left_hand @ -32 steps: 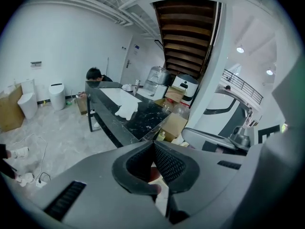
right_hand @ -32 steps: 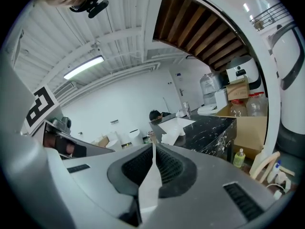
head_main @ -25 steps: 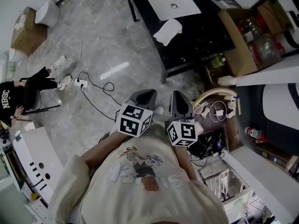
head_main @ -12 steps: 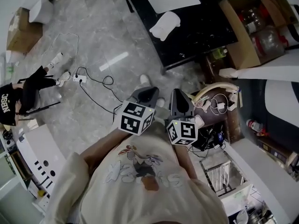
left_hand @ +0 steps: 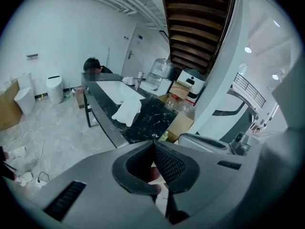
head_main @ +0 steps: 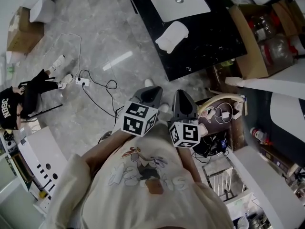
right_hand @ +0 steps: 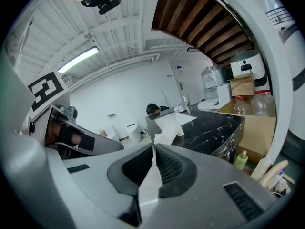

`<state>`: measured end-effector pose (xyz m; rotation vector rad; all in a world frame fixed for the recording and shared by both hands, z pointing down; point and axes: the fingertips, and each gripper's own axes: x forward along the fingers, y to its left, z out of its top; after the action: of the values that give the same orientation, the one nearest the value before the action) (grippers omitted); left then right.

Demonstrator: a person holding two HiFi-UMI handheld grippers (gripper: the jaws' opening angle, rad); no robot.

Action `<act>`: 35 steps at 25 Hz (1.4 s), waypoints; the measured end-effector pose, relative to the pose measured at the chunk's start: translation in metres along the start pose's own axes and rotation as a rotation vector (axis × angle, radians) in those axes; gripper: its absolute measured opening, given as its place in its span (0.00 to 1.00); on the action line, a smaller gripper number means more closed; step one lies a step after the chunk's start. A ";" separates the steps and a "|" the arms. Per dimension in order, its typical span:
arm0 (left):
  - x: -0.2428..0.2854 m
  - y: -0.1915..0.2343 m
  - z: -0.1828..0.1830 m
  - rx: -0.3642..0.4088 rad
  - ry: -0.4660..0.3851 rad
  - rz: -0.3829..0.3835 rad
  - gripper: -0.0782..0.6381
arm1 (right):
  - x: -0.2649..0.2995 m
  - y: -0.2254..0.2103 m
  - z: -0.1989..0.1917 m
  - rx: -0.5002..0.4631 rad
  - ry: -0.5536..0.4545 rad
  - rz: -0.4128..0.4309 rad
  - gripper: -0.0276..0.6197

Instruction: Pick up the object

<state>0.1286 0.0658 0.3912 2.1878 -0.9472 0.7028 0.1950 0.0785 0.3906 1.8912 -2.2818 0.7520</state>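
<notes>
A white crumpled bundle (head_main: 171, 36) lies on the black marble table (head_main: 205, 42), next to a flat white board (head_main: 176, 1). It also shows in the left gripper view as the bundle (left_hand: 127, 111) and in the right gripper view as the bundle (right_hand: 167, 132), well ahead of both grippers. My left gripper (head_main: 151, 91) and right gripper (head_main: 180, 96) are held side by side near my chest, short of the table's near corner. The left gripper (left_hand: 153, 142) is shut with nothing in it. The right gripper (right_hand: 154, 147) is shut too, holding nothing.
A cardboard box (head_main: 259, 37) with plastic bottles stands right of the table. Cables and a power strip (head_main: 83, 84) lie on the grey floor. A person in black (head_main: 19, 101) sits at far left. Clutter and a curved white tube (head_main: 217, 95) lie close on my right.
The head view has shifted slightly and a shoe has stepped forward under the left gripper. Both grippers stay shut and close to my chest.
</notes>
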 end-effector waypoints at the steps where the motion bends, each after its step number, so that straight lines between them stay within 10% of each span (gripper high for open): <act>1: 0.004 0.004 0.006 -0.002 0.000 -0.001 0.13 | 0.008 0.000 0.003 0.000 0.002 0.007 0.09; 17: 0.051 0.079 0.094 -0.027 0.003 -0.034 0.13 | 0.116 -0.001 0.045 -0.038 0.062 0.007 0.10; 20: 0.055 0.092 0.105 -0.024 0.002 -0.045 0.13 | 0.136 0.005 0.045 -0.035 0.092 0.030 0.28; 35: 0.064 0.148 0.119 -0.045 0.023 -0.112 0.13 | 0.191 0.020 0.042 -0.091 0.168 0.020 0.39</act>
<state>0.0783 -0.1275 0.4080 2.1703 -0.8144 0.6468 0.1416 -0.1086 0.4176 1.7010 -2.1963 0.7641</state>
